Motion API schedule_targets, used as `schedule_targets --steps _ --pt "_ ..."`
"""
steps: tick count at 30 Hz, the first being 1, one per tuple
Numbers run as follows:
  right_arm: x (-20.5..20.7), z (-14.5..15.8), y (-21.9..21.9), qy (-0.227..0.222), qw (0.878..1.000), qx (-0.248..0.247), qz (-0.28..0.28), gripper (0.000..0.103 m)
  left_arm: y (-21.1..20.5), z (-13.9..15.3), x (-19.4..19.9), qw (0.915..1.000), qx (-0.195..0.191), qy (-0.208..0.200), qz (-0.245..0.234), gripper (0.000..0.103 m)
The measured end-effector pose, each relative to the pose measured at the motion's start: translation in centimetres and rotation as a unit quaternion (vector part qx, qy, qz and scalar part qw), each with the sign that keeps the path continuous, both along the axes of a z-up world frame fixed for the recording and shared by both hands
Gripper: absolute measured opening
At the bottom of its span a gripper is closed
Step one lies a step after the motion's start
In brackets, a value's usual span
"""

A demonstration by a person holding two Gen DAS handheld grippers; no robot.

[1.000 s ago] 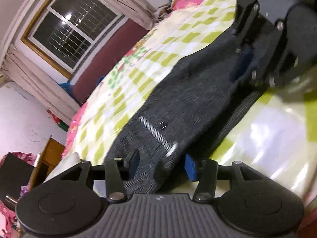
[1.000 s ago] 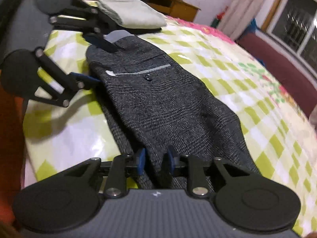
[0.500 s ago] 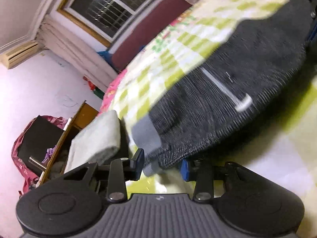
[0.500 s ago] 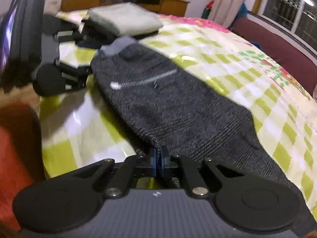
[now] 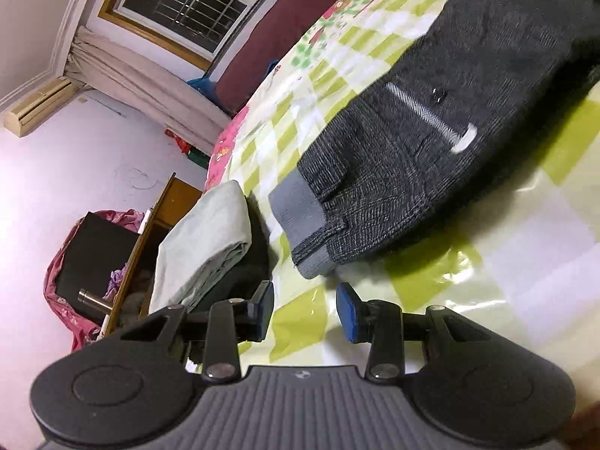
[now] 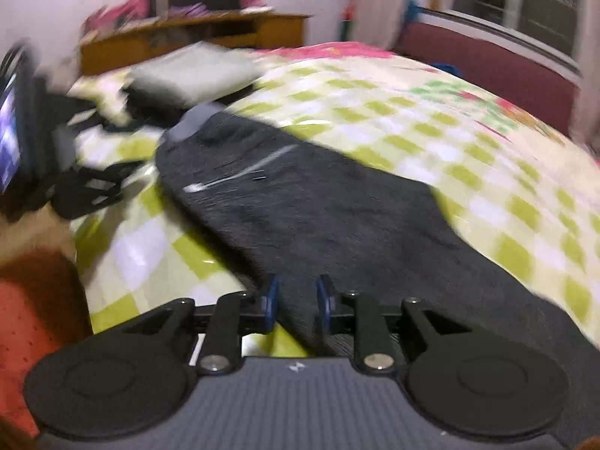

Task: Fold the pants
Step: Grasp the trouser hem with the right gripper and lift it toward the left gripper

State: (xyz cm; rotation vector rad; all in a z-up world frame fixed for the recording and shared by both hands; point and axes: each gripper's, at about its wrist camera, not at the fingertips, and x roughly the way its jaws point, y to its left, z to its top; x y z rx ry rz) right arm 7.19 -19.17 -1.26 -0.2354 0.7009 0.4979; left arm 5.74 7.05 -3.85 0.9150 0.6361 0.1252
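Note:
Dark grey pants [image 5: 431, 142] lie lengthwise on a bed with a green-and-white checked cover [image 5: 517, 247]. Their waistband with a light grey lining [image 5: 296, 206] points toward my left gripper [image 5: 304, 309], which is open and empty just short of it. In the right wrist view the pants [image 6: 318, 217] stretch away from my right gripper [image 6: 296, 307]. Its jaws stand a little apart with the pants' near edge lying between them. The left gripper [image 6: 86, 183] shows blurred at the far left.
A folded pale grey garment [image 5: 202, 240] on a dark one lies at the bed's corner beside the waistband; it also shows in the right wrist view [image 6: 195, 71]. A wooden desk [image 6: 195, 33] stands beyond, a maroon headboard [image 6: 487, 63] and window to the side.
My left gripper let go of the waistband and drew back, jaws wider. My right gripper was shut on the pants' edge half a second ago and has opened a little.

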Motion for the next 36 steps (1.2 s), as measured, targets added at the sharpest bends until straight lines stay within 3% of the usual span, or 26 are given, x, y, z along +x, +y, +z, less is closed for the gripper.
schedule_targets --steps 4,7,10,13,15,17,18,19,20,23,26,31,35,36 --pt "-1.2 2.0 -8.4 0.001 0.989 0.052 -0.136 0.024 -3.6 1.6 -0.8 0.9987 -0.019 -0.008 -0.046 0.053" --pt "-2.6 2.8 -17.0 -0.006 0.957 0.079 -0.280 0.024 -8.9 2.2 -1.0 0.9912 -0.036 -0.009 -0.127 0.053" --pt "-4.8 2.7 -25.8 -0.010 0.898 0.099 -0.428 0.026 -14.9 2.4 -0.6 0.9763 -0.065 -0.001 -0.206 0.053" --pt "-7.7 1.7 -34.5 -0.004 0.812 0.179 -0.556 0.032 -21.2 2.5 -0.5 0.9546 -0.083 0.001 -0.286 0.053" --pt "-9.0 0.4 -38.5 0.007 0.762 0.250 -0.597 0.032 -25.0 2.4 -0.4 0.9407 -0.095 0.006 -0.326 0.053" --pt "-9.6 -1.2 -41.3 0.019 0.720 0.313 -0.619 0.032 -28.3 2.5 -0.3 0.9307 -0.111 0.015 -0.348 0.053" --pt "-9.7 -1.7 -42.0 0.021 0.709 0.330 -0.623 0.032 -29.8 2.6 0.0 0.9266 -0.124 0.025 -0.354 0.053" --pt "-9.5 -2.4 -42.6 0.023 0.701 0.348 -0.623 0.032 -31.1 2.6 0.3 0.9230 -0.139 0.037 -0.357 0.053" --pt "-9.0 -2.9 -42.5 0.024 0.700 0.355 -0.620 0.032 -31.9 2.7 0.6 0.9203 -0.149 0.046 -0.359 0.053" --pt "-7.6 -3.7 -42.3 0.023 0.709 0.357 -0.607 0.032 -34.3 2.6 1.2 0.9119 -0.167 0.070 -0.368 0.053" --pt "-7.5 -4.5 -43.0 0.020 0.695 0.380 -0.609 0.031 -36.3 2.2 0.9 0.9056 -0.166 0.079 -0.382 0.053" --pt "-8.3 -4.7 -43.6 -0.004 0.702 0.409 -0.583 0.033 -38.7 1.3 0.3 0.8983 -0.179 0.104 -0.388 0.054" --pt "-6.8 -6.4 -44.9 -0.015 0.675 0.439 -0.593 0.030 -39.5 0.5 0.0 0.8964 -0.177 0.116 -0.390 0.054" --pt "-6.4 -6.6 -45.1 -0.015 0.676 0.442 -0.589 0.029 -39.6 0.4 -0.1 0.8965 -0.176 0.118 -0.389 0.054"
